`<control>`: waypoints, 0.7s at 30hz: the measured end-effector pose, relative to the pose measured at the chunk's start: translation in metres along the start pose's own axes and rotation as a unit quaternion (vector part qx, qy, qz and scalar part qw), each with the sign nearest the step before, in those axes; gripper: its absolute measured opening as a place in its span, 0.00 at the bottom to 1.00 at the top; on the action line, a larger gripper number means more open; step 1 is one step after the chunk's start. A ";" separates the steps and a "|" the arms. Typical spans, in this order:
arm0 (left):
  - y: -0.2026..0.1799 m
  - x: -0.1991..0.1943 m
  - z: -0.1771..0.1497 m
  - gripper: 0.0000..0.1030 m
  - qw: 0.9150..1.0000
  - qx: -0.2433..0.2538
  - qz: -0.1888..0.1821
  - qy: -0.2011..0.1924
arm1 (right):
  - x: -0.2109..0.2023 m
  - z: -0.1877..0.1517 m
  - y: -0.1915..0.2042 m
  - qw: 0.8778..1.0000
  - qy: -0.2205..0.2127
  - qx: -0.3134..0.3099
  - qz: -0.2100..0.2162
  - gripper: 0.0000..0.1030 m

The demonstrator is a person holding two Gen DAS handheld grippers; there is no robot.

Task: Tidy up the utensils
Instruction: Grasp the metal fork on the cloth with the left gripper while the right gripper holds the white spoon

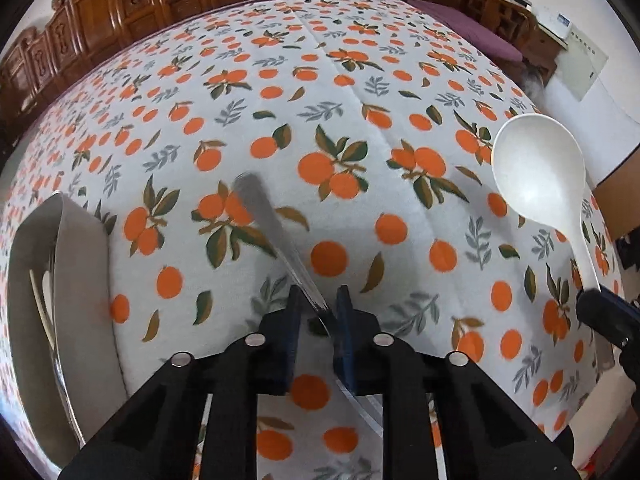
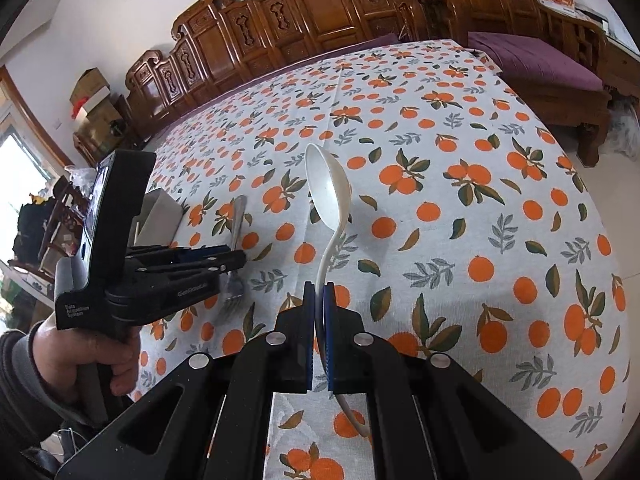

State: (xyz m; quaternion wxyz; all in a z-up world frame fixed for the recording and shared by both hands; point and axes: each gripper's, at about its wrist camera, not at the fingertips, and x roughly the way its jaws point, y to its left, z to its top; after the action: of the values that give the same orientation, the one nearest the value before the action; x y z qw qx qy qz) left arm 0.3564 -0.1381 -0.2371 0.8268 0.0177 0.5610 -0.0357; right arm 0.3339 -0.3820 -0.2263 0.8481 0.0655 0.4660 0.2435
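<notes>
Steel fork (image 1: 276, 240) pinched in left tool (image 1: 318, 304): lift level toward left tray (image 1: 80, 280); right tool (image 2: 319, 300) grips spoon (image 2: 326, 192).

So the fork (image 1: 276, 240) lies on the surface (image 1: 400, 80), its middle between the left tongs (image 1: 318, 304). A tray (image 1: 76, 280) sits at the surface's left edge, just left of the fork, with utensils lying in it. Off to the right, the spoon (image 2: 328, 192) sticks up above the surface from the right tongs (image 2: 319, 296). Carved benches (image 2: 300, 20) stand behind it all.
</notes>
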 end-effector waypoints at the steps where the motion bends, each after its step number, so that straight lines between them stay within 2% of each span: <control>1: 0.003 -0.001 -0.001 0.11 1.000 -0.002 -0.001 0.003 | 0.000 0.000 0.001 1.000 0.000 -0.002 0.000 0.05; 3: 0.009 -0.002 -0.004 0.06 1.000 -0.008 -0.003 0.008 | 0.000 -0.001 0.004 1.000 0.001 -0.005 0.001 0.05; 10: 0.025 -0.011 -0.021 0.06 1.000 0.000 -0.004 0.020 | 0.003 -0.006 0.015 1.000 0.007 -0.020 0.005 0.05; 21: 0.039 -0.054 -0.040 0.05 1.000 0.015 -0.002 -0.019 | 0.000 -0.007 0.037 0.999 0.006 -0.041 0.019 0.05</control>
State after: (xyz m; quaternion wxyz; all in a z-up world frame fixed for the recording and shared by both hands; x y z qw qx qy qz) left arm 0.3030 -0.0940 -0.2018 0.8371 0.0286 0.5444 -0.0460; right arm 0.3153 -0.3501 -0.2179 0.8427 0.0376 0.4591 0.2787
